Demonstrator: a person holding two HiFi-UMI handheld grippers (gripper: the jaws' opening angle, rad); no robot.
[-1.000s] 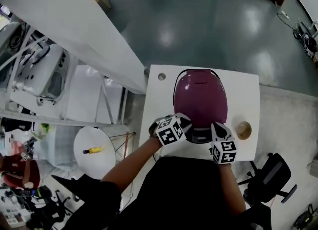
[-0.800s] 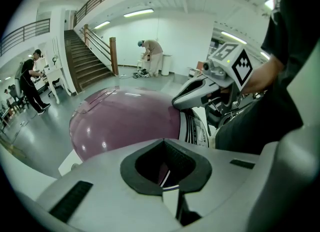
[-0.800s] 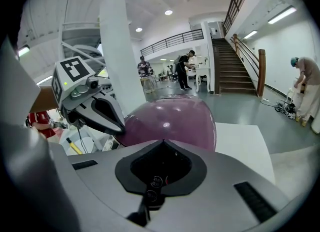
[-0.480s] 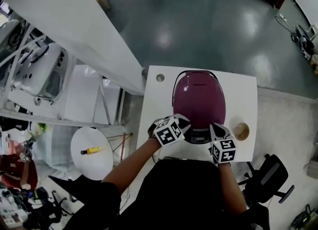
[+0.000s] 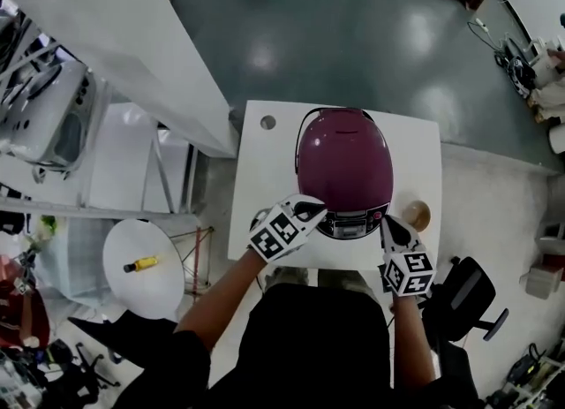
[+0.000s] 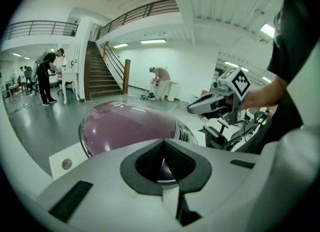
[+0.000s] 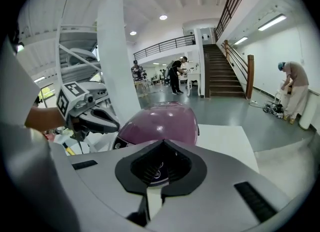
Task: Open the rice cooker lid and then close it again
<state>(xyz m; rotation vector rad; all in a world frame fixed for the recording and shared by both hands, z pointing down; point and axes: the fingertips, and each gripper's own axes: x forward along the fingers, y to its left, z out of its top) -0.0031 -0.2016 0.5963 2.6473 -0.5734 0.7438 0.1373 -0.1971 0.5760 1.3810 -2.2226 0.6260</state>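
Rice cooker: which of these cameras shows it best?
The head view: the whole rice cooker shows from above, closed. Both gripper views show only its purple top from the side, with the base hidden.

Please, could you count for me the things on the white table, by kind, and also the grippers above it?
rice cooker: 1
tan round thing: 1
small grey disc: 1
left gripper, right gripper: 2
Total: 5

You're standing in a big open lab hall: glossy grey floor [image 5: 353, 36], staircase [image 7: 227, 75] up to a railed gallery [image 7: 165, 43], people [image 7: 176, 75] working far off.
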